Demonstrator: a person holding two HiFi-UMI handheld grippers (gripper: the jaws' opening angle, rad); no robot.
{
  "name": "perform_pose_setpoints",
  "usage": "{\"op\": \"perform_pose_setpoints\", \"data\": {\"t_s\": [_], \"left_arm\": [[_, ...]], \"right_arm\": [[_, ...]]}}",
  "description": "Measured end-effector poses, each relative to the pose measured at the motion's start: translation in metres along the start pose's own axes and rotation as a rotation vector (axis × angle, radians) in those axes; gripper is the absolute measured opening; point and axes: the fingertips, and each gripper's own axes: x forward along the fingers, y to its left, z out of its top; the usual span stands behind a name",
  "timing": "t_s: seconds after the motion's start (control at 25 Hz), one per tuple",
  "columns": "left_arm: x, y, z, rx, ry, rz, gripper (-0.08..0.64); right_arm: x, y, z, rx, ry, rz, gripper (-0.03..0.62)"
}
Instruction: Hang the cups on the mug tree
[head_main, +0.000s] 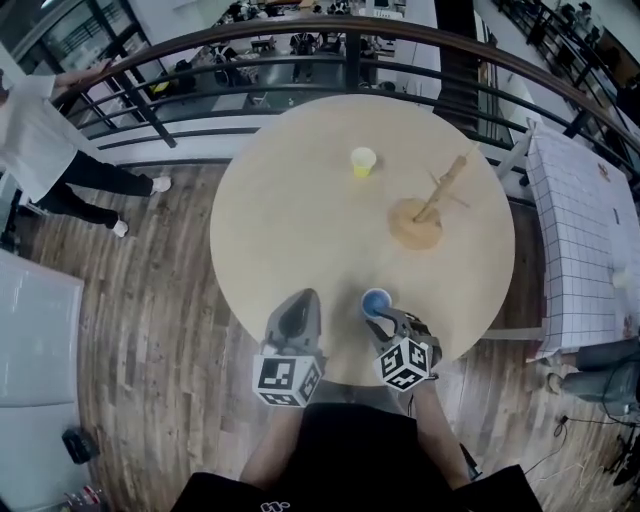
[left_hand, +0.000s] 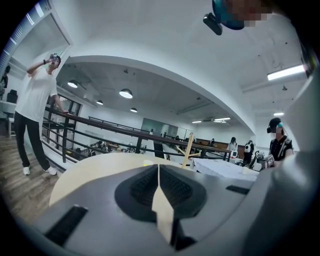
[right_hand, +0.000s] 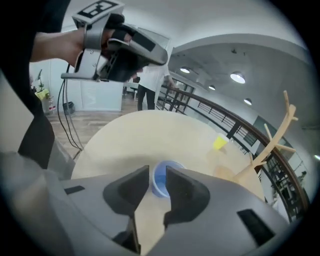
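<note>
On table, blue cup — right gripper beside

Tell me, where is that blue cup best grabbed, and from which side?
Probably the near rim: the blue cup stands upright, mouth up, no handle showing, so the right hand-held gripper, open short of it, could come from the person's side, one jaw inside.

Only a strip of that blue plastic cup peeks through the gap of the right hand-held gripper. Both its sides and any handle are covered by the jaws, and whether they press on it can't be told. Over in the left gripper view, the left hand-held gripper blocks the base of the wooden mug tree, and the yellow plastic cup is a mere sliver. From the head view, the person in white is cut off at the left edge.
</note>
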Motion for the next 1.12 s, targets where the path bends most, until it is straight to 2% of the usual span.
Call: {"op": "perform_pose_setpoints", "data": {"t_s": [0.24,0.4,0.48,0.56,0.6,0.64,0.72,0.76,0.8,0.92,1.04,1.12], "left_arm": [[0.004,0.020,0.010,-0.006,-0.010,0.044,0.017],[0.009,0.024,0.008,-0.013,-0.003,0.051,0.017],[0.012,0.024,0.008,-0.016,-0.001,0.050,0.017],[0.017,0.024,0.010,-0.018,0.000,0.046,0.017],[0.019,0.025,0.010,-0.020,0.000,0.044,0.017],[0.022,0.025,0.011,-0.022,0.002,0.042,0.017],[0.027,0.025,0.011,-0.025,0.007,0.038,0.017],[0.029,0.024,0.012,-0.026,0.008,0.034,0.017],[0.031,0.023,0.013,-0.025,0.009,0.030,0.017],[0.037,0.017,0.014,-0.017,0.011,0.017,0.017],[0.041,0.013,0.015,-0.005,0.015,0.008,0.017],[0.043,0.013,0.016,-0.001,0.014,0.010,0.017]], "right_arm": [[0.025,0.004,-0.012,-0.021,0.110,0.059,0.107],[0.029,0.002,-0.017,-0.034,0.141,0.062,0.038],[0.029,-0.002,-0.017,-0.023,0.147,0.060,0.037],[0.025,-0.012,-0.010,0.041,0.101,0.052,0.034],[0.020,-0.019,-0.002,0.125,0.034,0.053,0.034],[0.013,-0.029,0.008,0.252,-0.068,0.062,0.034],[-0.008,-0.055,0.029,0.568,-0.329,0.099,0.034],[-0.020,-0.071,0.037,0.699,-0.448,0.114,0.034],[-0.031,-0.086,0.042,0.781,-0.540,0.119,0.032],[-0.055,-0.125,0.047,0.829,-0.696,0.078,0.032],[-0.085,-0.168,0.055,0.931,-0.921,0.073,0.032],[-0.101,-0.190,0.068,0.922,-1.009,0.090,0.034]]}}
